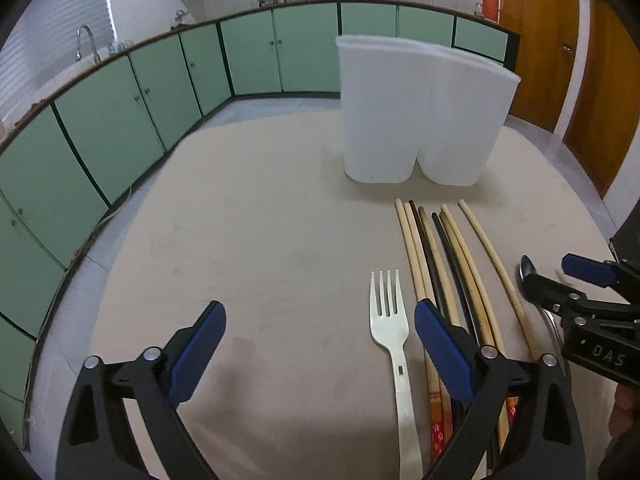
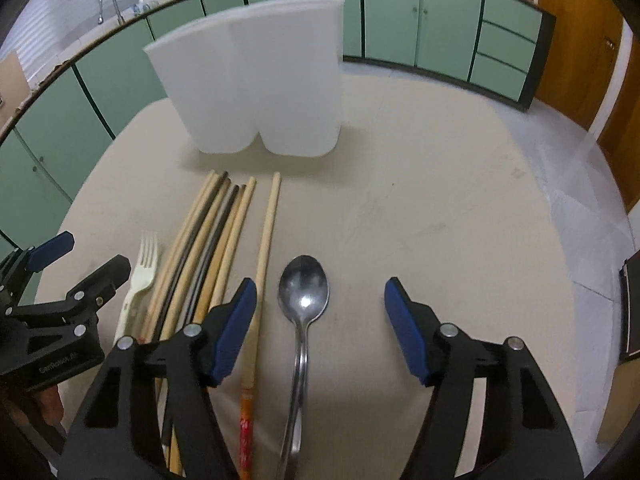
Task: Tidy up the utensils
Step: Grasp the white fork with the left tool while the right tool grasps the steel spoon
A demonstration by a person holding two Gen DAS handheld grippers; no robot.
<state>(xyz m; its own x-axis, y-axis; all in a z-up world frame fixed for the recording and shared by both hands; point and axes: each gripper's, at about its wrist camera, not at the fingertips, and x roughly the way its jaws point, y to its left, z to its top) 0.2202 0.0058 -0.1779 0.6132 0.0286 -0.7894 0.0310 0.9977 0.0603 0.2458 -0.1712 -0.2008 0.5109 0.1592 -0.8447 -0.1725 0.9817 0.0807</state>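
A white two-compartment plastic holder (image 1: 420,116) (image 2: 256,80) stands upright on the beige table. In front of it lie several wooden and dark chopsticks (image 1: 448,264) (image 2: 216,248) side by side. A white plastic fork (image 1: 390,320) (image 2: 140,280) lies left of them and a metal spoon (image 2: 303,296) (image 1: 530,276) lies right of them. My left gripper (image 1: 320,320) is open and empty, low over the table, with the fork between its fingers near the right one. My right gripper (image 2: 320,300) is open and empty, straddling the spoon.
The beige table (image 1: 248,240) has a rounded edge. Green kitchen cabinets (image 1: 120,100) run behind and to the left, with a sink tap (image 1: 86,42). A wooden door (image 1: 540,40) stands at the right. A dark object (image 2: 632,308) sits at the table's right edge.
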